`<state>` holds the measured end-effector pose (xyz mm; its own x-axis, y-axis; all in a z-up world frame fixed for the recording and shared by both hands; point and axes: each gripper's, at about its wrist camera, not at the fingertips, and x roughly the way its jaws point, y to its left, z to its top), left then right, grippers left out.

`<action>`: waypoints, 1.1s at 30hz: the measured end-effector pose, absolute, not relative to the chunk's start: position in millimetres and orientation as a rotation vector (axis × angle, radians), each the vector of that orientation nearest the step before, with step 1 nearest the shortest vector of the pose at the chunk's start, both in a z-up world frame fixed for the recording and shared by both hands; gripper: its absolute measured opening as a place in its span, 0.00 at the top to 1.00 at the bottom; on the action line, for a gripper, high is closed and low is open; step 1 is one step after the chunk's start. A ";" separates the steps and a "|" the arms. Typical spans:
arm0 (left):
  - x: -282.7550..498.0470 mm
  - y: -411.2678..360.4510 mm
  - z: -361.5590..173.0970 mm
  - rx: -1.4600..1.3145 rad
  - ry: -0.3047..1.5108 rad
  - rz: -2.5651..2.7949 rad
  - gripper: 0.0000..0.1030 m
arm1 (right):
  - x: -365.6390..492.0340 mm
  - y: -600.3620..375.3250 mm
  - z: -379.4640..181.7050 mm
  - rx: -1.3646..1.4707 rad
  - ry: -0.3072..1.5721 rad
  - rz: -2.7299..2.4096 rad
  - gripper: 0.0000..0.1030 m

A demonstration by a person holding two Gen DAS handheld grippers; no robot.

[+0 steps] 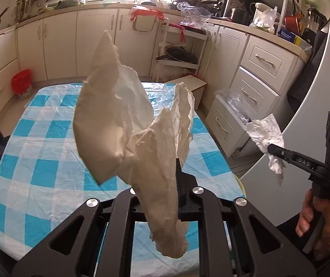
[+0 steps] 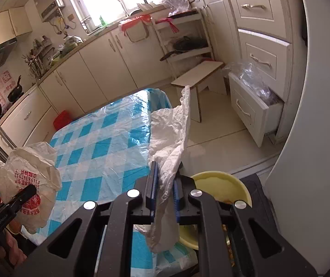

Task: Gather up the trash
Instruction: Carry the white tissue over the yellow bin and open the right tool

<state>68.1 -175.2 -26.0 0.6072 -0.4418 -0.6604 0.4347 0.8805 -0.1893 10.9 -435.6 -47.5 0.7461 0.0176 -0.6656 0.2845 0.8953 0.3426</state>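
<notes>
In the left wrist view my left gripper [image 1: 165, 182] is shut on a crumpled cream plastic bag [image 1: 109, 124], which rises above the jaws and hangs below them, hiding the left finger. The right wrist view shows the same bag [image 2: 26, 173] with red print, held by the left gripper [image 2: 30, 192] over the table's near left corner. My right gripper [image 2: 165, 184] is shut on a crumpled white paper sheet [image 2: 169, 138], pinched between blue pads. From the left view, this gripper [image 1: 271, 149] and its paper [image 1: 265, 131] hang beyond the table's right edge, gripped by a hand [image 1: 315, 217].
A table with a blue-and-white checked plastic cloth [image 1: 49, 161] lies below both grippers. A yellow round tub [image 2: 225, 184] sits low beside the table's right edge. On the floor are a red bin [image 1: 22, 83] and a small stool [image 2: 199, 73]. An open drawer [image 2: 252, 106] holds clear plastic.
</notes>
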 end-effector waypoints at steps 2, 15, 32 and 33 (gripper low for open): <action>69.6 -184.1 -25.9 -0.011 0.765 -0.521 0.89 | 17.1 -435.8 -52.1 0.452 0.731 -0.163 0.88; 75.6 -204.9 -29.3 -0.034 0.773 -0.571 0.89 | 27.8 -466.7 -99.5 0.537 0.913 -0.261 0.88; 75.8 -209.5 -27.4 -0.035 0.776 -0.584 0.89 | 46.2 -481.1 -136.7 0.603 1.031 -0.360 0.57; 75.9 -210.1 -28.0 -0.033 0.777 -0.586 0.89 | 44.5 -482.9 -135.2 0.614 1.021 -0.360 0.57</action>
